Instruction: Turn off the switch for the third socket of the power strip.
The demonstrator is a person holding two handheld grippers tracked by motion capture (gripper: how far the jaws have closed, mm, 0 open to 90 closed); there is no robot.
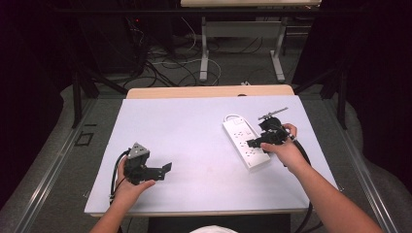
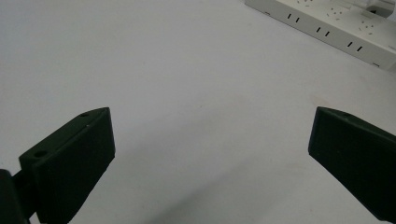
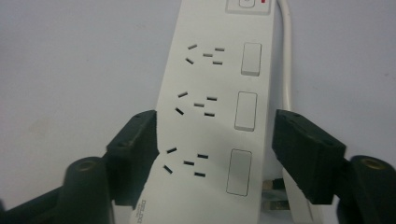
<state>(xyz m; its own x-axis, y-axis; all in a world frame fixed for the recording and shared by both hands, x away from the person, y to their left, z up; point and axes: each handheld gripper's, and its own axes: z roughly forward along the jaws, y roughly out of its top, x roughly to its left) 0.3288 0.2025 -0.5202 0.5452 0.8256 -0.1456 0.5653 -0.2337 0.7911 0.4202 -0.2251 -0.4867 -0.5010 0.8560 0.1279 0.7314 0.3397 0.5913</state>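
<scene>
Nearest the camera in the high view, the left gripper (image 1: 163, 170) rests low over the bare near-left part of the counter (image 1: 194, 145), held in the person's left hand (image 1: 128, 187); its own view shows the jaws spread wide with nothing between them, so it is released and idle. Across the counter, toward the right, the white power strip (image 1: 245, 141) lies flat, running from the far end, where its cord (image 1: 232, 116) loops, down toward the near right. The right gripper (image 1: 256, 142) is over the strip's near half. Its view shows the jaws open and straddling the body of the power strip (image 3: 210, 116) at the lower sockets, one on each long edge, the left jaw at or just on the edge and the right one a little clear of it beside the cord (image 3: 287, 70). The step in hand looks like taking hold of the strip across its width. The next move would call for closing squarely on both long edges, keeping the cord out of the pinch, before any lift or shift.
</scene>
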